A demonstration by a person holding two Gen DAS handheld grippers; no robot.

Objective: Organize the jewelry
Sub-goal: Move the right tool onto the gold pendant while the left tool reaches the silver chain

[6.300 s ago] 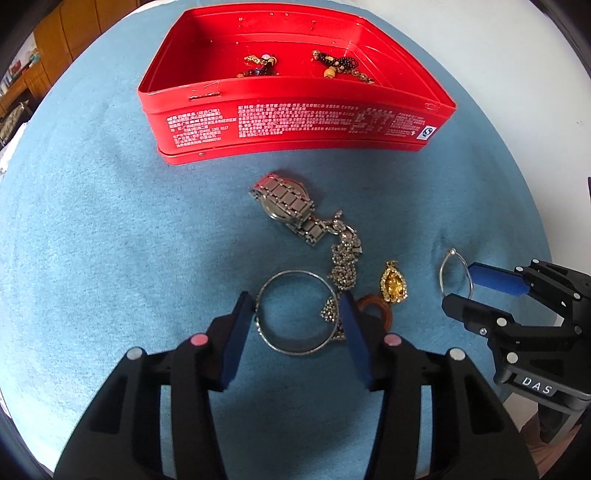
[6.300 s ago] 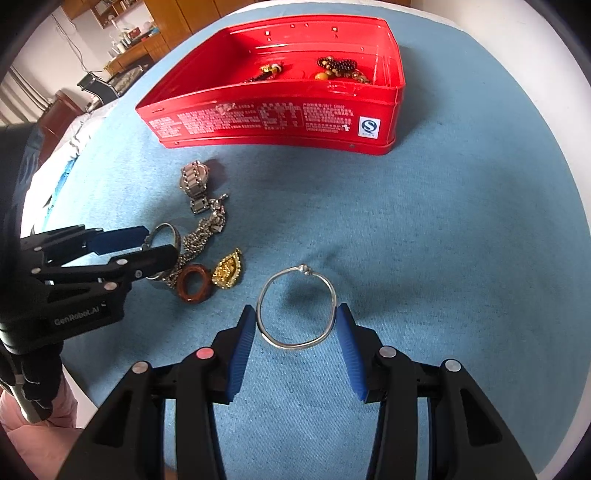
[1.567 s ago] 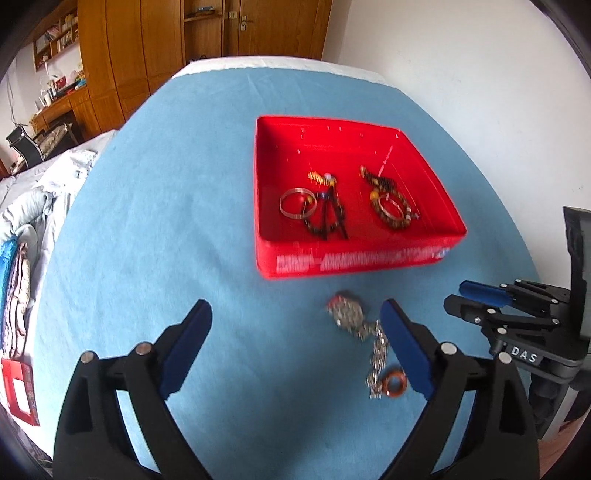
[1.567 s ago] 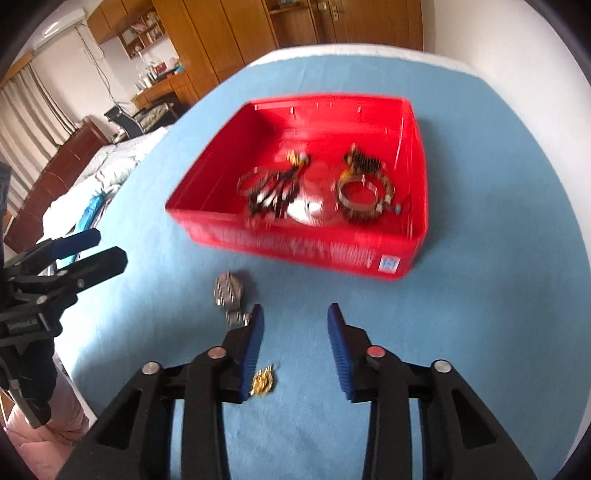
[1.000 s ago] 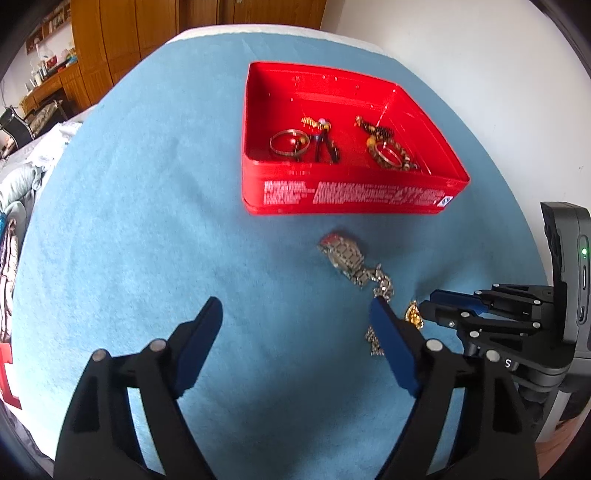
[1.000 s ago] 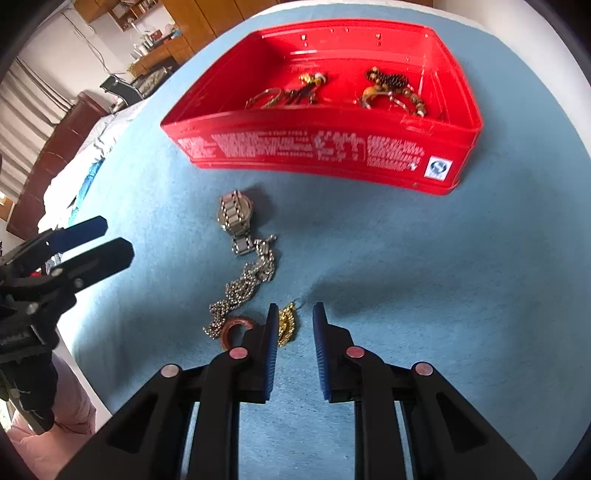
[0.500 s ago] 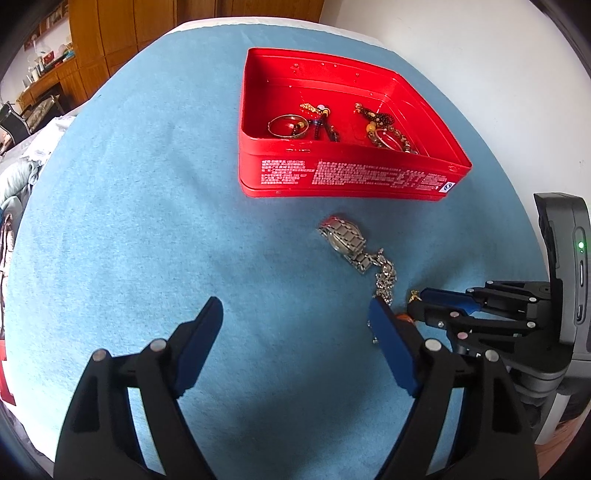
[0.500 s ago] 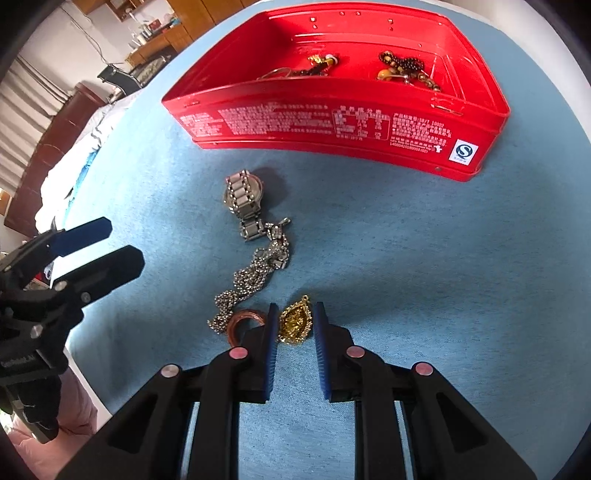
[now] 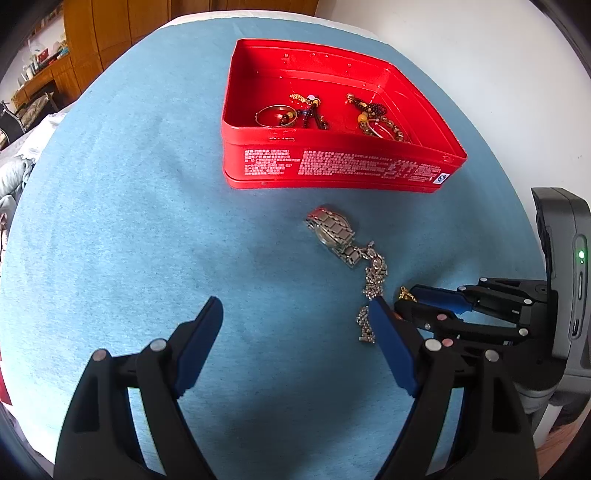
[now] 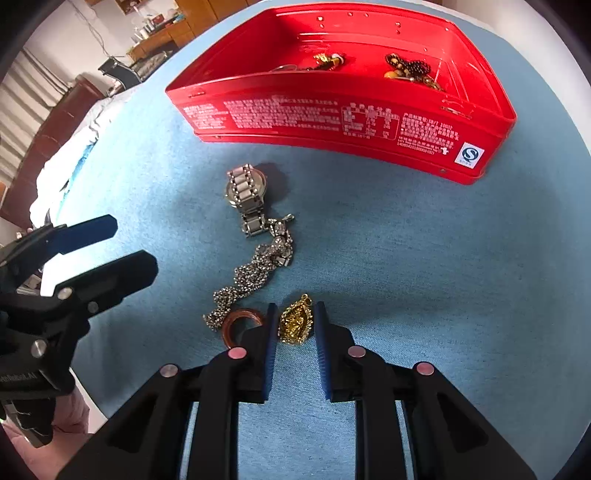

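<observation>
A red tin (image 9: 332, 166) (image 10: 332, 122) holds bangles and bead bracelets (image 9: 376, 118). On the blue cloth in front of it lie a silver watch (image 10: 245, 192) (image 9: 330, 230), a silver chain (image 10: 255, 273) (image 9: 373, 280), a brown ring (image 10: 236, 323) and a gold pendant (image 10: 295, 321). My right gripper (image 10: 295, 325) is low over the cloth, jaws a narrow gap apart on either side of the pendant, not clamped. It also shows in the left wrist view (image 9: 410, 301). My left gripper (image 9: 295, 325) is wide open and empty, hovering left of the chain.
The blue cloth (image 9: 129, 221) covers a round table with a white wall on the right. Wooden cabinets (image 9: 110, 33) and bedding lie beyond the table's far left edge. The tin stands at the far side of the table.
My right gripper has come down from over the tin and settled its jaws around the gold pendant. My left gripper has drawn slightly nearer the chain, still open.
</observation>
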